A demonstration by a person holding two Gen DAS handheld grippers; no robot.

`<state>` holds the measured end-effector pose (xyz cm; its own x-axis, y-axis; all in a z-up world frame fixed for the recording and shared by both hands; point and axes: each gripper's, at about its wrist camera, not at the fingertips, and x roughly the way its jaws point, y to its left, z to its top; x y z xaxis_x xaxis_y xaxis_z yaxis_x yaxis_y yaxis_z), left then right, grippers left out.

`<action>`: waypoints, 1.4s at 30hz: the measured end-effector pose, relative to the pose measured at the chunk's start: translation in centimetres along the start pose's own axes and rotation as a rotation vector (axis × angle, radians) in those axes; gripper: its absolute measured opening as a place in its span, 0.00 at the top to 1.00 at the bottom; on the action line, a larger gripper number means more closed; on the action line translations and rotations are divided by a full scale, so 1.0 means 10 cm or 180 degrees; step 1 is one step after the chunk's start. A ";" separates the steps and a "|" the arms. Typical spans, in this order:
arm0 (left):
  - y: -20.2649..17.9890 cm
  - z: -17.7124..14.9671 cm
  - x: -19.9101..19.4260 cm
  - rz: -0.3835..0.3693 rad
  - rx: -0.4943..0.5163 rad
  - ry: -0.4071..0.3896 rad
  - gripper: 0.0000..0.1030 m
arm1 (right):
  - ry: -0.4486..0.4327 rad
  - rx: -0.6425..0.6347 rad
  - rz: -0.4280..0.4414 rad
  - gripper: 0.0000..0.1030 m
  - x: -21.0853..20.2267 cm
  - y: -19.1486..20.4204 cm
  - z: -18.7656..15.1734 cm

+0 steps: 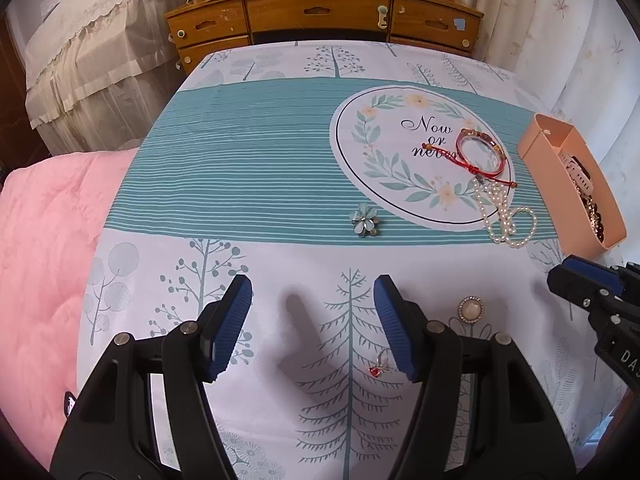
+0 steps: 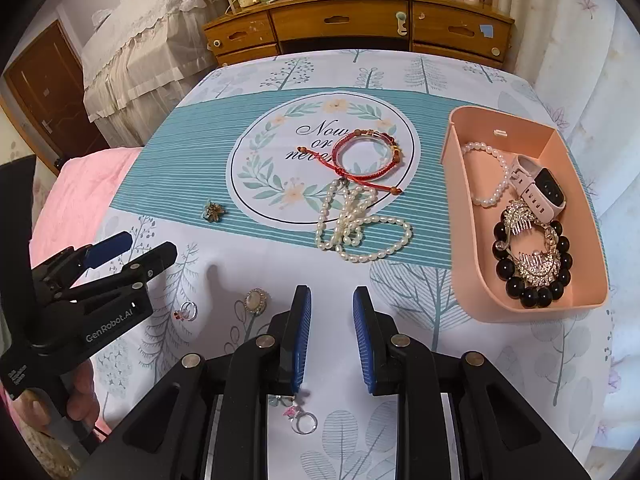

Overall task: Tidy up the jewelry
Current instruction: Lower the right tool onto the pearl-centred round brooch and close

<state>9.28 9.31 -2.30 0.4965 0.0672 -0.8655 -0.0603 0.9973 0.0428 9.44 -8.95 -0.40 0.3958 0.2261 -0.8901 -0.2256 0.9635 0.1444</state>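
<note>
A peach tray (image 2: pixel 472 272) at the right holds a pearl bracelet (image 2: pixel 490 196), a pink watch (image 2: pixel 540 188), a black bead bracelet (image 2: pixel 520 292) and sparkly hair combs (image 2: pixel 534 264). On the cloth lie a red cord bracelet (image 2: pixel 366 156), a pearl necklace (image 2: pixel 360 228), a blue flower brooch (image 1: pixel 365 220), an oval cream brooch (image 2: pixel 252 300), a red-stone ring (image 2: pixel 187 312) and a pink-stone ring (image 2: pixel 302 420). My left gripper (image 1: pixel 312 320) is open and empty above the cloth, the red-stone ring (image 1: pixel 380 366) by its right finger. My right gripper (image 2: pixel 332 332) is open and empty, just beyond the pink-stone ring.
The tray also shows at the right edge in the left wrist view (image 1: pixel 576 200). A wooden dresser (image 2: pixel 360 28) with clutter stands behind the table. A pink blanket (image 1: pixel 44 248) lies to the left. A lace-covered piece of furniture (image 2: pixel 140 40) is at the back left.
</note>
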 end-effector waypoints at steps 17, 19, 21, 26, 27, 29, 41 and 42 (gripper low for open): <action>0.21 0.05 0.15 -0.0074 -0.0194 0.0185 0.41 | 0.0280 -0.0003 0.0310 0.79 0.21 0.00 0.08; 0.24 0.05 0.15 -0.0068 -0.0219 0.0191 0.41 | 0.0320 -0.0144 0.0367 0.79 0.24 0.12 0.07; 0.28 0.05 0.14 -0.0074 -0.0259 0.0201 0.41 | 0.0340 -0.0248 0.0408 0.79 0.27 0.24 0.06; 0.45 0.01 0.09 -0.0042 -0.0371 0.0202 0.41 | 0.0414 -0.0474 0.0410 0.76 0.36 0.46 0.04; 0.50 0.01 0.08 -0.0028 -0.0412 0.0203 0.41 | 0.0432 -0.0525 0.0397 0.75 0.40 0.50 0.03; 0.59 -0.01 0.07 -0.0015 -0.0482 0.0210 0.41 | 0.0460 -0.0583 0.0383 0.73 0.44 0.52 0.01; 0.87 -0.08 0.15 -0.0076 -0.0755 0.0359 0.41 | 0.0317 -0.1207 -0.0008 0.70 0.58 0.89 -0.10; 0.85 -0.08 0.14 -0.0077 -0.0740 0.0353 0.41 | 0.0293 -0.1260 -0.0027 0.71 0.58 0.90 -0.12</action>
<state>8.81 17.84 -3.56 0.4030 0.0269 -0.9148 -0.2535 0.9638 -0.0833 8.67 0.89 -4.75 0.3218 0.1874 -0.9281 -0.5552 0.8314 -0.0247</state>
